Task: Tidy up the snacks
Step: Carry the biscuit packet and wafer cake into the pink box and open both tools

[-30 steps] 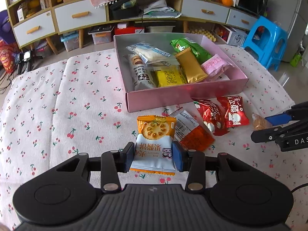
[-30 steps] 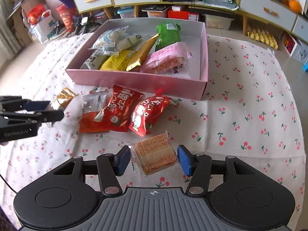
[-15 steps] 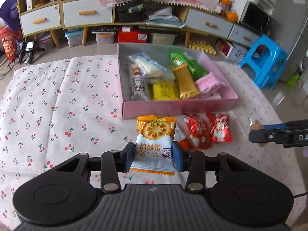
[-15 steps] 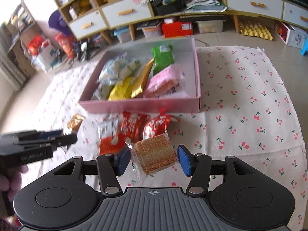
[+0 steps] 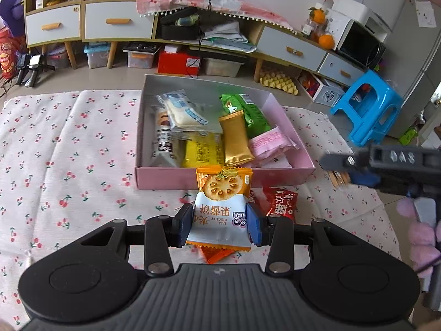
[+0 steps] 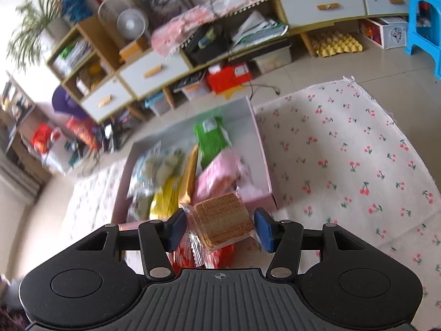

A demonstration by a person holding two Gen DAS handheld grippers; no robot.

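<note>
a cherry-print cloth [image 5: 69, 149] is covering the table, and a pink box [image 5: 165, 176] is sitting on it, holding several snack packets. the left tool [image 5: 219, 224] is clamping a jam biscuit packet [image 5: 220, 207] just in front of the box. the right tool [image 6: 220, 227] is clamping a clear-wrapped wafer [image 6: 220, 220] over the box's near edge.

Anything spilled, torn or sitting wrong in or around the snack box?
Nothing damaged or spilled. Packets in the pink box lie overlapping in a loose pile, and a red packet sits outside on the cloth by its front wall. Each gripper holds one snack.
</note>
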